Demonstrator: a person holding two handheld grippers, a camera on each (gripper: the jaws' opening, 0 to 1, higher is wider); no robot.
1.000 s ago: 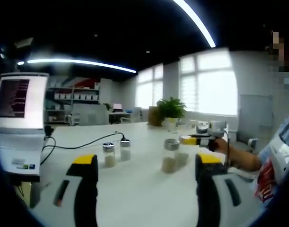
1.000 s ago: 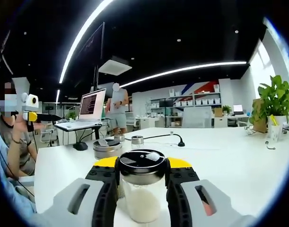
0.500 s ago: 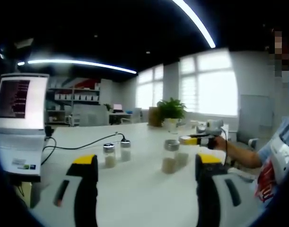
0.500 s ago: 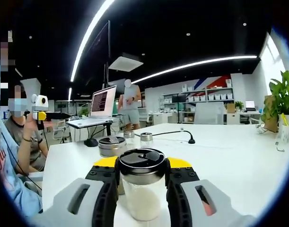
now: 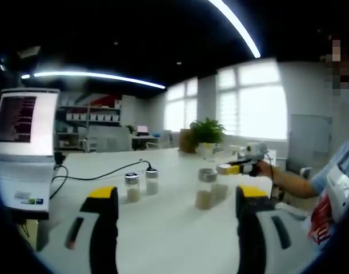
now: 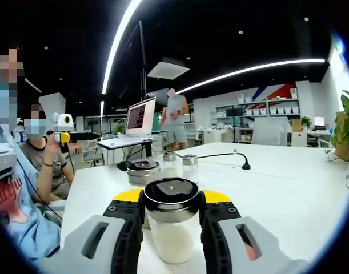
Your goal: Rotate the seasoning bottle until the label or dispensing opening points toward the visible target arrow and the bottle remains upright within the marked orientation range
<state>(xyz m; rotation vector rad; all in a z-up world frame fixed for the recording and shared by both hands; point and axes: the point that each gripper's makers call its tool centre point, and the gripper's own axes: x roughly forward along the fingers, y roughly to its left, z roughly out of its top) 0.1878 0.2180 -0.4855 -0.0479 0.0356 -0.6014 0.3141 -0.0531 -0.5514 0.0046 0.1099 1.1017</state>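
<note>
White powder fills the seasoning bottle (image 6: 171, 228), which the right tool (image 6: 171, 212) is pinching just under its dark-topped metal lid (image 6: 171, 193) (bottle looks upright). It sits low over the white worktop (image 6: 288, 194), near the edge closest to the camera. Left tool (image 5: 173, 201) is spread wide with nothing between its yellow-tipped jaws. Further along the worktop stand two small shakers (image 5: 139, 184), next to a black cable (image 5: 100, 172), and a laptop (image 5: 23, 148) sits at the left edge.
</note>
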